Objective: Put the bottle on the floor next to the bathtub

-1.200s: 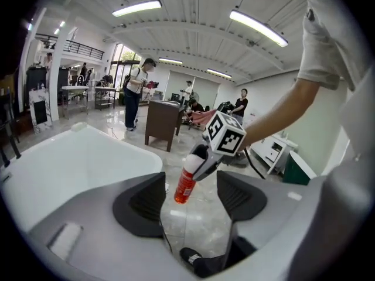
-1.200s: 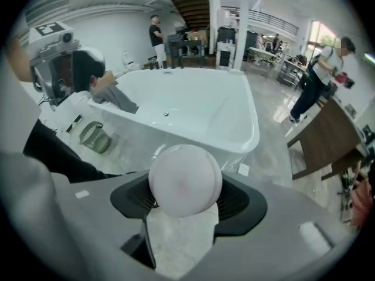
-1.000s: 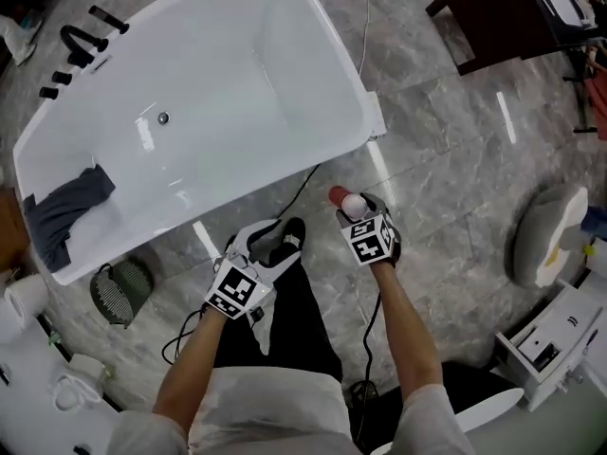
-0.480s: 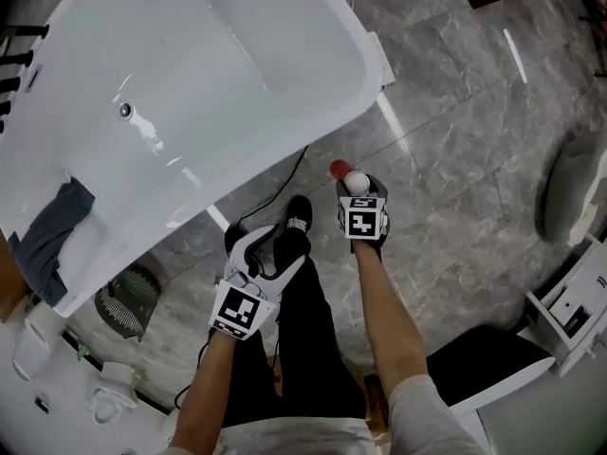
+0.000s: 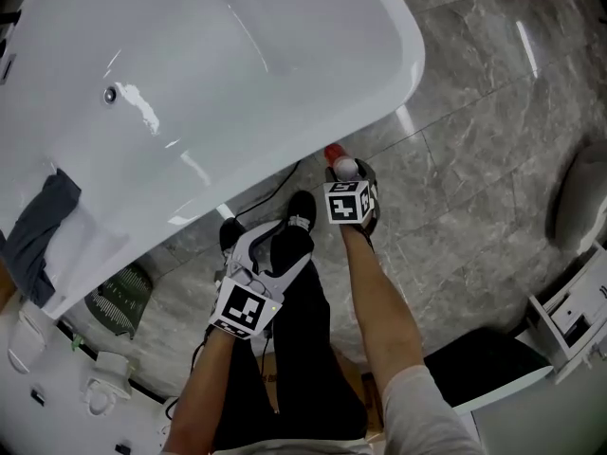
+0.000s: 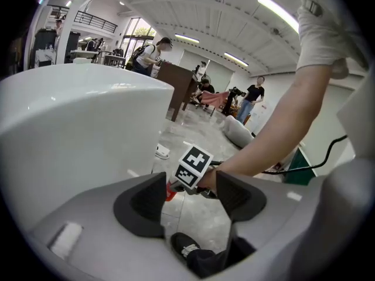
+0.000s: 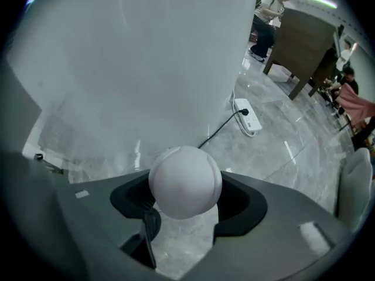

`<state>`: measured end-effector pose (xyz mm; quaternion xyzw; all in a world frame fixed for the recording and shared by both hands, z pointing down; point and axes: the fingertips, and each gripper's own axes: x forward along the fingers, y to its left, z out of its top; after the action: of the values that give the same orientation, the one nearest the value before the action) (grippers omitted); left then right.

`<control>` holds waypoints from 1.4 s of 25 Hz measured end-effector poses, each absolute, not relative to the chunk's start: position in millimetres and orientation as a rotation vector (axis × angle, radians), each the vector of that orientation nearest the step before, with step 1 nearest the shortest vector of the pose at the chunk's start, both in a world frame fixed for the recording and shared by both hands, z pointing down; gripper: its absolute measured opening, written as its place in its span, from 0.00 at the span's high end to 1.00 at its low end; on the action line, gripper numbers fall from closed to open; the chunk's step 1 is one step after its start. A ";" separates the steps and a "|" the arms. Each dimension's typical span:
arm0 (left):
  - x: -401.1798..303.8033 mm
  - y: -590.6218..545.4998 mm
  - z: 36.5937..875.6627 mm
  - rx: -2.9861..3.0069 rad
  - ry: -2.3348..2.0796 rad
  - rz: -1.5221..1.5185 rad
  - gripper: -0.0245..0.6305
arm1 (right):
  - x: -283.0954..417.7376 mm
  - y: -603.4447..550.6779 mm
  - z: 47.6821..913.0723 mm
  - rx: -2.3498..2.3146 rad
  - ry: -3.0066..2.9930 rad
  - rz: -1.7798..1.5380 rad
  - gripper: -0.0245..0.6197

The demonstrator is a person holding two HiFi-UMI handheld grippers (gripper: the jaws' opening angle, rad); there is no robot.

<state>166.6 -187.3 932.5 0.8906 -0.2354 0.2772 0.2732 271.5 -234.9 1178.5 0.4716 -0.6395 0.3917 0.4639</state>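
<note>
- Both grippers have come down toward the floor (image 5: 455, 188) over the last second, and the bathtub (image 5: 237, 64) now fills far more of the head view, its curved rim close above the right gripper (image 5: 348, 183).
- That gripper's jaws are clamped on the bottle (image 5: 339, 162): in the right gripper view the round white cap sits squarely between the two pads, and the head view shows the red body beyond the cap, toward the floor.
- Pointing steeply down, the right gripper holds the bottle just beside the tub's outer wall, which rises right behind the cap in its own view.
- Whether the bottle's base touches the tiles yet cannot be told from any view.
- Nothing is held by the left gripper (image 5: 256, 254): its jaws stand apart with only floor and the other gripper seen between them. It hangs lower in the head view, by the person's black shoe (image 5: 300, 209).
- Judged from this, the carry is nearly done and the spot looks right; what remains is to seat the bottle upright on the floor, release it, and draw the gripper away without tipping it.
</note>
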 end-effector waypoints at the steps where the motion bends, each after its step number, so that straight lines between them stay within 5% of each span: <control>1: 164.3 -187.1 938.5 2.393 -0.635 0.747 0.47 | 271.1 -234.4 1187.7 1.174 -1.556 0.988 0.52; 20: 135.1 -184.6 988.8 2.359 -0.665 0.750 0.47 | 270.3 -222.7 1273.1 1.138 -1.462 0.948 0.52; 35: 136.9 -164.8 918.1 2.429 -0.626 0.711 0.47 | 270.6 -216.4 1149.4 1.382 -1.523 1.025 0.55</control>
<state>136.9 -164.8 918.1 0.8986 -0.2315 0.2632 0.2640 270.6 -216.4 1149.4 0.5488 -0.6046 0.4069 0.4094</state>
